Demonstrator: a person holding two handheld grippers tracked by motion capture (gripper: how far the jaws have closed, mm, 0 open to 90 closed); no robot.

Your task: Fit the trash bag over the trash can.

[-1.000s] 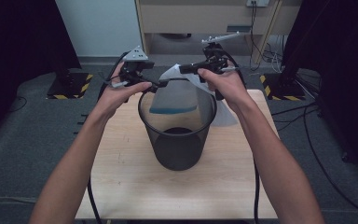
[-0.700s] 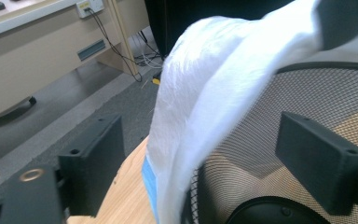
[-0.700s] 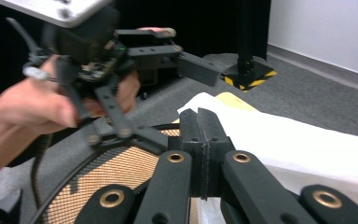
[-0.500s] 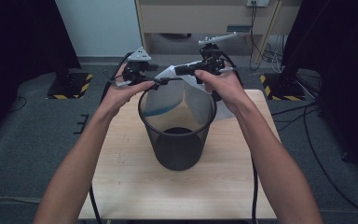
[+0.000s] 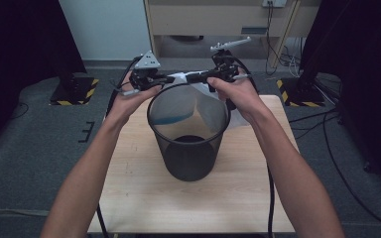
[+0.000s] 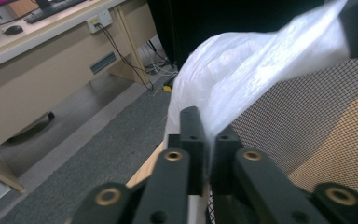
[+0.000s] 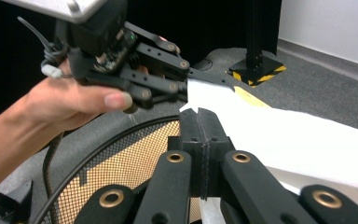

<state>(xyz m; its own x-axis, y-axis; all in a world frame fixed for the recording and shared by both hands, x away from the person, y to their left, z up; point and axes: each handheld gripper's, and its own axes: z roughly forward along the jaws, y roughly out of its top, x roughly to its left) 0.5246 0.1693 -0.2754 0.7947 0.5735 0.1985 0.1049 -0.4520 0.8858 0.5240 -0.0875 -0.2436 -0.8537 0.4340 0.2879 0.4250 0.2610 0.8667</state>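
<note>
From above, a black mesh bin (image 5: 188,134) stood mid-table (image 5: 129,198), toward its far edge. The left gripper's (image 6: 204,135) view showed jaws clamped on the white bag (image 6: 242,70). The right gripper (image 7: 200,122) pinched the same bag's edge above the rim.

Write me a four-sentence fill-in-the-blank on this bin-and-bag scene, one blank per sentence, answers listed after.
1. The black mesh bin stands on a ____ table.
2. Both the left gripper and the right gripper are shut on the white plastic ____.
3. The two grippers meet at the bin's ____ rim, away from the person.
4. The bag hangs partly inside the bin and partly outside, on the person's ____ side.

Missing words: wooden; bag; far; right
</note>
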